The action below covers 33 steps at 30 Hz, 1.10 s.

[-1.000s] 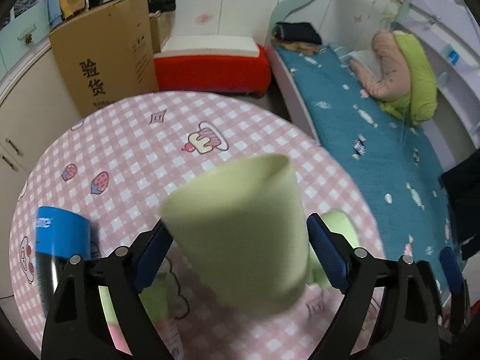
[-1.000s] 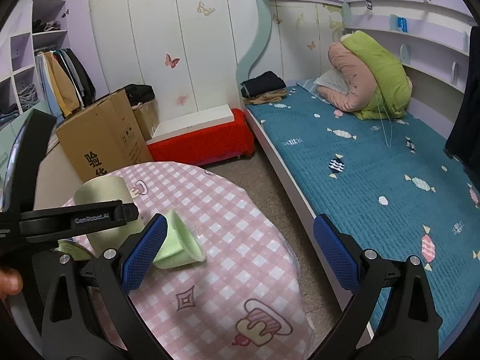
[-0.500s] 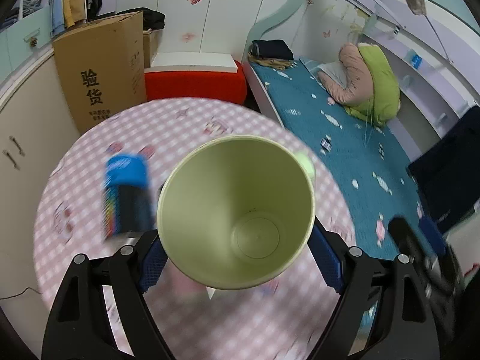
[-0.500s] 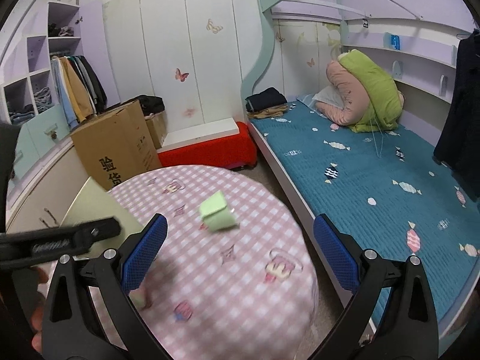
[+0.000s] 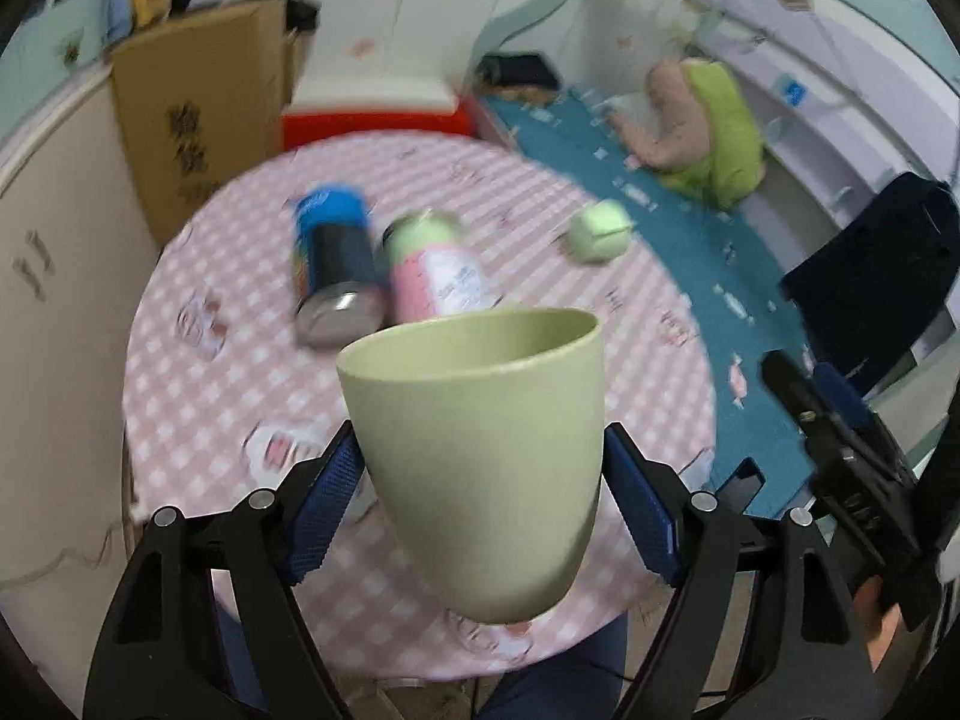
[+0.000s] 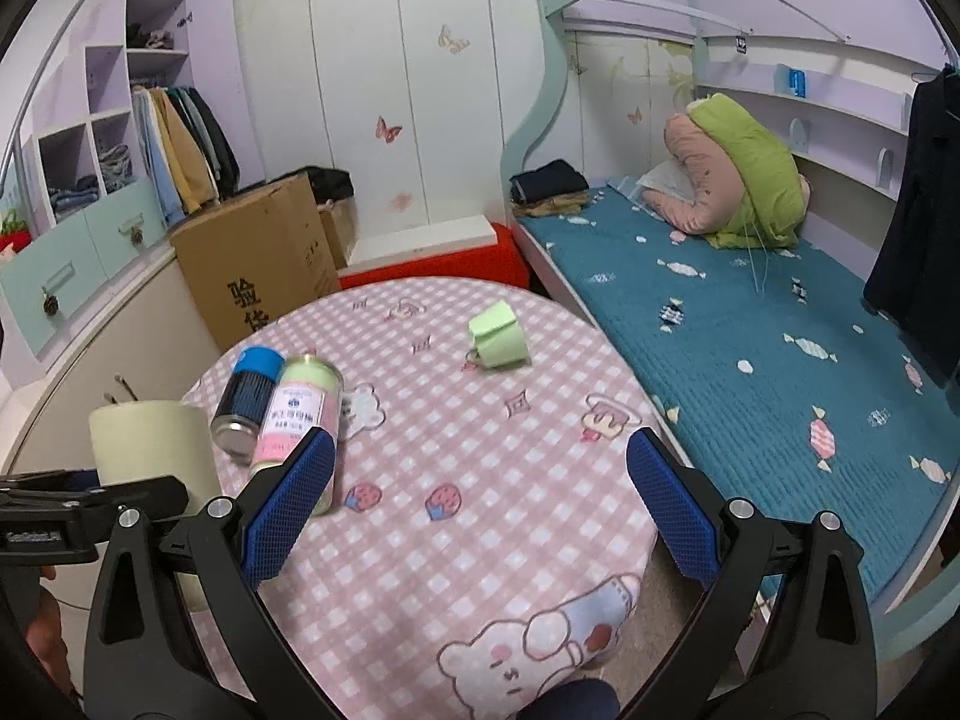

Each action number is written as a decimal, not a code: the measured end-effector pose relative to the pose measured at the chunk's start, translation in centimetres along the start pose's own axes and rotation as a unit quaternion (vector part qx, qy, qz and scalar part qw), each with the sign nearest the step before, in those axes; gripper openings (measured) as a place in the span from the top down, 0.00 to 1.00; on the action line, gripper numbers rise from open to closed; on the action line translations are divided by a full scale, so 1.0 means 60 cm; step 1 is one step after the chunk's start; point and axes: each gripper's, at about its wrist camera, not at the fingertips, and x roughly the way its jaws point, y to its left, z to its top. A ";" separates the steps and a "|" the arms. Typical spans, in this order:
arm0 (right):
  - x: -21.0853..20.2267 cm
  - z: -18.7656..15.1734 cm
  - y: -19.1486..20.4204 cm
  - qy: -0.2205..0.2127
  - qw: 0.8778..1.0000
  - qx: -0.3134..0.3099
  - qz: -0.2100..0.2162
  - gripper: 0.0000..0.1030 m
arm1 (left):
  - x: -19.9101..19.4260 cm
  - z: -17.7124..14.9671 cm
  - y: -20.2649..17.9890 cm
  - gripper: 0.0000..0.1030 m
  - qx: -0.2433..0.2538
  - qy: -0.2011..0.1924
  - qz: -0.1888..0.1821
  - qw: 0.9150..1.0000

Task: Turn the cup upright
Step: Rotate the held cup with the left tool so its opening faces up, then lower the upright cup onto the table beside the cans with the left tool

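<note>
My left gripper [image 5: 480, 480] is shut on a pale green cup [image 5: 480, 438] and holds it upright, mouth up, in the air over the near part of the round pink checked table [image 5: 540, 228]. In the right wrist view the same cup [image 6: 150, 444] shows at the far left between the left gripper's fingers. My right gripper [image 6: 477, 498] is open and empty above the table's near half [image 6: 480, 420]. A second green cup [image 6: 497, 341] with a handle lies on its side at the far right of the table.
A blue-capped can [image 6: 246, 399] and a pink-and-green can [image 6: 294, 414] lie side by side on the table's left. A cardboard box [image 6: 258, 267], a red bench [image 6: 444, 258] and a bed [image 6: 750, 336] stand beyond the table.
The left gripper has turned the pale green cup from bottom-up, through mouth-toward-camera, to upright, and lifted back from the table. The right gripper has pulled back and risen.
</note>
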 end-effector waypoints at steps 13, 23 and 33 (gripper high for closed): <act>-0.009 -0.025 0.028 0.019 1.000 -0.015 0.011 0.05 | 0.021 -0.092 0.047 0.27 0.016 0.086 -0.025 0.996; -0.001 -0.027 0.060 0.027 0.999 -0.030 0.013 0.05 | 0.075 -0.043 0.083 0.27 -0.017 0.074 -0.021 0.997; 0.021 -0.023 0.086 0.039 0.998 -0.038 0.004 0.05 | 0.097 -0.033 0.104 0.16 -0.036 0.070 -0.035 0.996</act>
